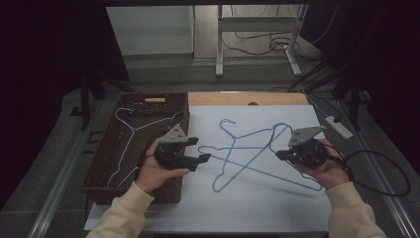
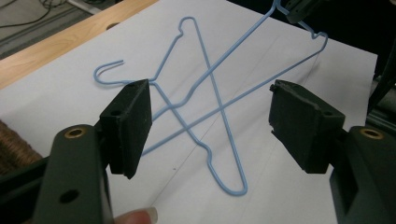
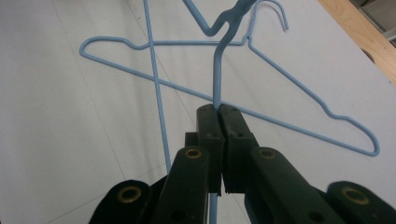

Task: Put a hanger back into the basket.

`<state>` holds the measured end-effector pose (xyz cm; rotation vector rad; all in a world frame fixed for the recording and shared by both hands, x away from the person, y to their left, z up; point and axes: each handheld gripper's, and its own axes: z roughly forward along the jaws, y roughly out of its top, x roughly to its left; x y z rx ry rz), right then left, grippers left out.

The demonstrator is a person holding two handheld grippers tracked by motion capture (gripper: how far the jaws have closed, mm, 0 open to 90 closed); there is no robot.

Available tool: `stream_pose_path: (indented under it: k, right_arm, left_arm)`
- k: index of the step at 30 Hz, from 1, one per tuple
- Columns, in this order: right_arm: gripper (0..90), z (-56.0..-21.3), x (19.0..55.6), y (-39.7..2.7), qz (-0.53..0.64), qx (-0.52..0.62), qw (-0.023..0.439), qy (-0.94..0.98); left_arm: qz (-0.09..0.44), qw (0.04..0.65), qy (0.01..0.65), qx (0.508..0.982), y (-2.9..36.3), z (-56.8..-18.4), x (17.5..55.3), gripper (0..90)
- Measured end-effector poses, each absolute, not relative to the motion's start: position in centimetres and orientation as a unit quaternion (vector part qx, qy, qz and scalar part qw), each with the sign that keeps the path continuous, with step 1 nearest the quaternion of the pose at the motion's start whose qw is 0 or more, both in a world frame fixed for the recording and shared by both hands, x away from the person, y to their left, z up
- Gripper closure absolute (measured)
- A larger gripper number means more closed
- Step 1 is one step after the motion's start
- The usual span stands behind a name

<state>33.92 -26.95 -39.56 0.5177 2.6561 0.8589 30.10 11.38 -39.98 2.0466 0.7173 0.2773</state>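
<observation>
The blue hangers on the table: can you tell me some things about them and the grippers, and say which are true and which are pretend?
1. The right gripper is shut on a blue wire hanger. True.
2. The left gripper holds a hanger. False: its jaws stand open with nothing between the pads.
3. Two hangers cross each other on the white sheet. True.
4. The brown wicker basket has nothing in it. False: a blue hanger in the basket lies inside.
5. The basket sits by the right hand. False: it is by the left hand.
</observation>
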Motion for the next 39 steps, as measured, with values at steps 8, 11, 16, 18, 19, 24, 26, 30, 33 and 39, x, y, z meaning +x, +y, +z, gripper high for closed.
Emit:
stream_pose_path:
  k: [8, 11, 16, 18, 19, 24, 26, 30, 33, 39]
  right_arm:
    - [88.6, -39.2, 33.6, -26.9, 0.301, 0.174, 0.150, 0.926]
    - [88.7, -39.1, 33.5, -26.8, 0.298, 0.171, 0.148, 0.927]
    - [88.6, -39.1, 33.4, -26.7, 0.298, 0.166, 0.145, 0.929]
    - [88.6, -39.1, 33.4, -26.7, 0.298, 0.164, 0.144, 0.929]
    - [88.6, -39.1, 33.4, -26.7, 0.298, 0.163, 0.144, 0.929]
    - [88.6, -39.0, 33.3, -26.6, 0.301, 0.158, 0.140, 0.930]
    - [88.6, -39.1, 33.2, -26.5, 0.302, 0.156, 0.137, 0.930]
    - [88.6, -39.2, 33.2, -26.4, 0.304, 0.150, 0.133, 0.931]
    - [88.6, -39.2, 33.2, -26.4, 0.305, 0.149, 0.130, 0.932]
    - [87.9, -39.4, 33.6, -26.7, 0.311, 0.159, 0.137, 0.927]
  left_arm:
    - [0.103, 0.420, 0.268, 0.861, 7.8, -40.3, 32.3, 31.8]
    - [0.102, 0.407, 0.263, 0.869, 6.9, -40.5, 32.9, 32.5]
    - [0.095, 0.385, 0.249, 0.884, 5.1, -41.0, 34.2, 33.3]
    - [0.092, 0.379, 0.241, 0.889, 4.5, -41.2, 34.5, 33.5]
    - [0.090, 0.378, 0.241, 0.889, 4.3, -41.3, 34.6, 34.0]
    - [0.085, 0.356, 0.229, 0.902, 3.1, -41.9, 35.2, 37.9]
    - [0.073, 0.347, 0.220, 0.909, 2.6, -42.2, 35.5, 43.6]
    - [0.071, 0.319, 0.198, 0.924, 1.7, -42.8, 35.6, 59.5]
    - [0.072, 0.308, 0.181, 0.931, 1.4, -42.8, 35.5, 75.1]
    - [0.077, 0.305, 0.140, 0.939, 1.4, -42.2, 34.4, 83.5]
